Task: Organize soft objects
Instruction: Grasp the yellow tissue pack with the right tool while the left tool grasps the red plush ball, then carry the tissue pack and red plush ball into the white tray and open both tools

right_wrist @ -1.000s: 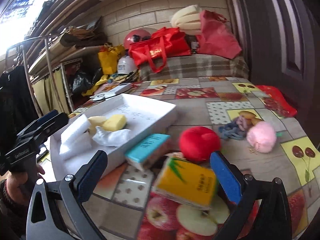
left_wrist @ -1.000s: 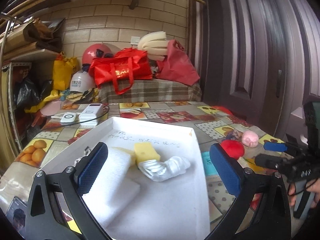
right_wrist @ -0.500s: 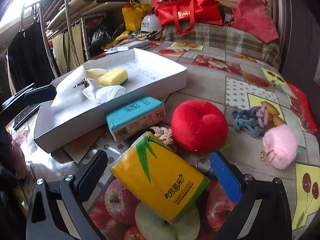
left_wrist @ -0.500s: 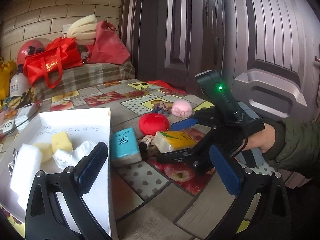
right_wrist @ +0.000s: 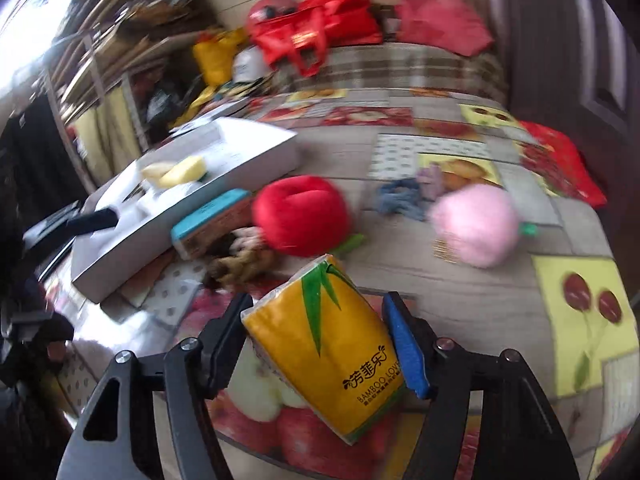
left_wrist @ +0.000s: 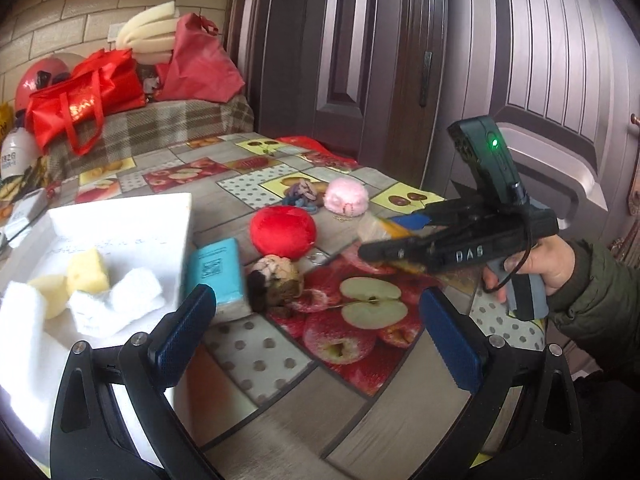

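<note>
Right gripper [right_wrist: 318, 354] just closing; left gripper [left_wrist: 316, 334] agape.

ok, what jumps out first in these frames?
The yellow bamboo-print tissue pack, front and centre in the right wrist view, sits between the right gripper's jaws, which have just been closing on it. Beyond it lie a red plush apple and, left, a white tray of sponges.
</note>
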Action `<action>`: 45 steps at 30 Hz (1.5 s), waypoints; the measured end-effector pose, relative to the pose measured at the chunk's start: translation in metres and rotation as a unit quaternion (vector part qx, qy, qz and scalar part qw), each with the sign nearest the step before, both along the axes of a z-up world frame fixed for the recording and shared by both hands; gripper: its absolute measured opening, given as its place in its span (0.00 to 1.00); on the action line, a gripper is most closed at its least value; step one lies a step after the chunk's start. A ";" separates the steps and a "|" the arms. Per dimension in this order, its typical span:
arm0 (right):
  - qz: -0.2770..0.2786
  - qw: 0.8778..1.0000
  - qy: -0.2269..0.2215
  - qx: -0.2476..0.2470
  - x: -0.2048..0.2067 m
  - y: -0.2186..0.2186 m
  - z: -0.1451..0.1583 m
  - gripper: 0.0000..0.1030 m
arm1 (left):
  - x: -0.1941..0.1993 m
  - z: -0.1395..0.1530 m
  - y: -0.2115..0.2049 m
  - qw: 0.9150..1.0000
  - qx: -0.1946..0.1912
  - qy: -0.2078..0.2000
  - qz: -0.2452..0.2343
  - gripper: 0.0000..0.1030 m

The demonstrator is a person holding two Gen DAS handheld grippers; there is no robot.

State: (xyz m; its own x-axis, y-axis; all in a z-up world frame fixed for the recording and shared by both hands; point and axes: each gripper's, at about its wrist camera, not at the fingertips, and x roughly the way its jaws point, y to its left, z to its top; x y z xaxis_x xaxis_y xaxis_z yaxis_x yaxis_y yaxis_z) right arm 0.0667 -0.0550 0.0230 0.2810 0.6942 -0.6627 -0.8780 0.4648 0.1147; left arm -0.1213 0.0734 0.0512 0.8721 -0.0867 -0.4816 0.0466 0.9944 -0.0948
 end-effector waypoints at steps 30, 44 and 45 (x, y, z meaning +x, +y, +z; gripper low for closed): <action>-0.109 0.988 0.077 0.079 0.037 -0.036 0.001 0.65 | 0.167 -0.026 -0.019 0.987 0.053 0.113 0.099 0.60; -0.146 0.976 0.025 0.160 0.026 -0.066 0.020 0.65 | 0.089 0.006 -0.035 0.993 0.060 -0.042 0.097 0.60; -0.148 0.973 0.021 0.174 0.023 -0.071 0.022 0.65 | 0.081 0.007 -0.035 0.992 0.060 -0.050 0.098 0.60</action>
State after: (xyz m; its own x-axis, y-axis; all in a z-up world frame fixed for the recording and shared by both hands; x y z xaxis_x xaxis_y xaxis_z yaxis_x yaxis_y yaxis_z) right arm 0.0893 -0.1256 0.0450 0.4801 0.7716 -0.4173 -0.7027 0.6231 0.3435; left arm -0.0406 0.0388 0.0586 0.9107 0.1416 -0.3881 -0.1452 0.9892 0.0201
